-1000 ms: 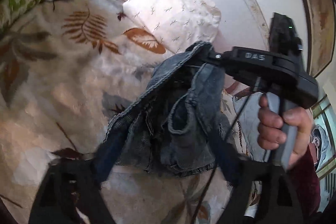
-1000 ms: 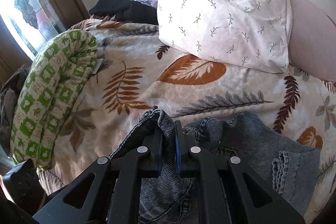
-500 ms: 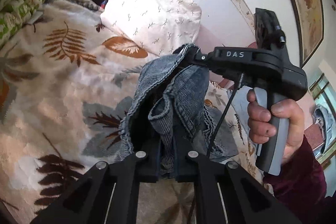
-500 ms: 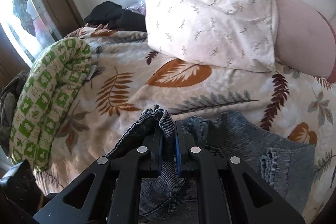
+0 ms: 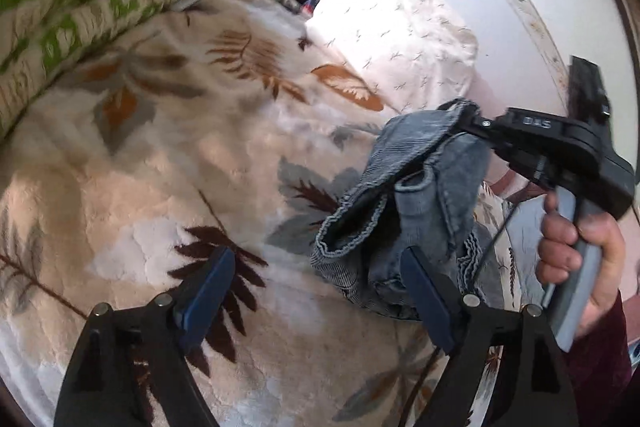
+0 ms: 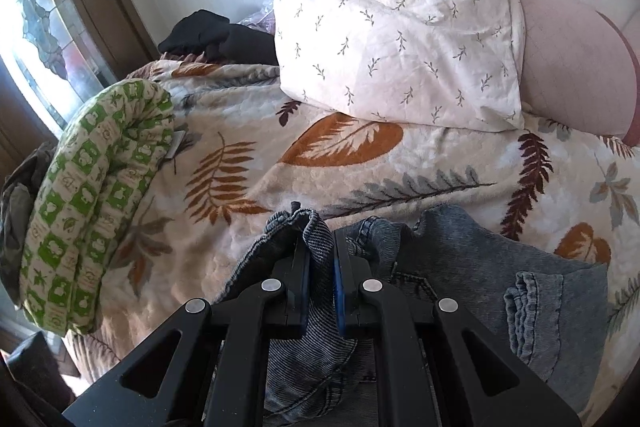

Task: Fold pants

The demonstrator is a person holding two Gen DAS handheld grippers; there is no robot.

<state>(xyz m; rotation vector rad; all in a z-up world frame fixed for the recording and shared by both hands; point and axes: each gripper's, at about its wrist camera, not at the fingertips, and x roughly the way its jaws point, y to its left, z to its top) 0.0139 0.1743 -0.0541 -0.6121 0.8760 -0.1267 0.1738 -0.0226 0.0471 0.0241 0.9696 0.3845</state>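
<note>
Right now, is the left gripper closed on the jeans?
No. The left gripper stands wide open after its jaws have just been opening, its blue pads apart with no cloth pinched between them; only the right gripper clamps the jeans.

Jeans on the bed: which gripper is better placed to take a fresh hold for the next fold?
Left. The left gripper has just opened its jaws, nothing pinched, beside the hanging jeans. The right gripper is clamped on their edge, holding them up.

Left tool (image 5: 316, 291) has just sprung wide; right tool (image 6: 321, 259) clamped.
</note>
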